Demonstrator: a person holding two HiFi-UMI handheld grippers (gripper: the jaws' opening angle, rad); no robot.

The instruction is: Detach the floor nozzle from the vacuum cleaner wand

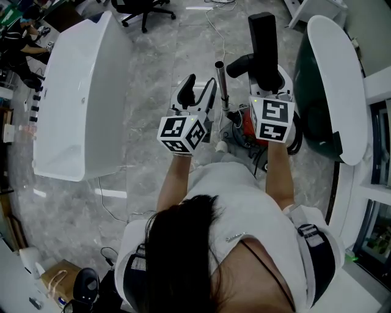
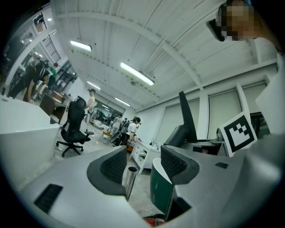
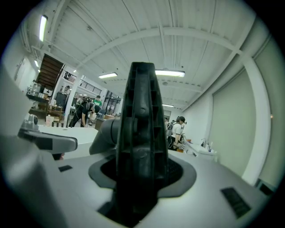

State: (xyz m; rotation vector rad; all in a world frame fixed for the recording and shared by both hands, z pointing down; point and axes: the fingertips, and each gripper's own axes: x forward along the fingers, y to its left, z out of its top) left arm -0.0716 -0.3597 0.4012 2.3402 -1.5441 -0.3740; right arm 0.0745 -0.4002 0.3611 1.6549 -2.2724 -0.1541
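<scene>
The black floor nozzle (image 1: 264, 44) stands upright between the jaws of my right gripper (image 1: 269, 82), which is shut on it. In the right gripper view the nozzle (image 3: 140, 116) fills the middle, with its grey neck (image 3: 104, 133) pointing left. The metal wand (image 1: 221, 82) stands apart from the nozzle with its bare open top showing, above the red vacuum body (image 1: 245, 127). My left gripper (image 1: 198, 93) hangs open just left of the wand without touching it. In the left gripper view the wand's end (image 2: 131, 178) shows beyond the open left gripper (image 2: 143, 164).
A long white table (image 1: 79, 104) lies at the left, and a white and dark green curved unit (image 1: 333, 85) at the right. A black office chair (image 1: 143, 9) and a thin cable (image 1: 214, 30) are on the grey floor ahead. People stand far off.
</scene>
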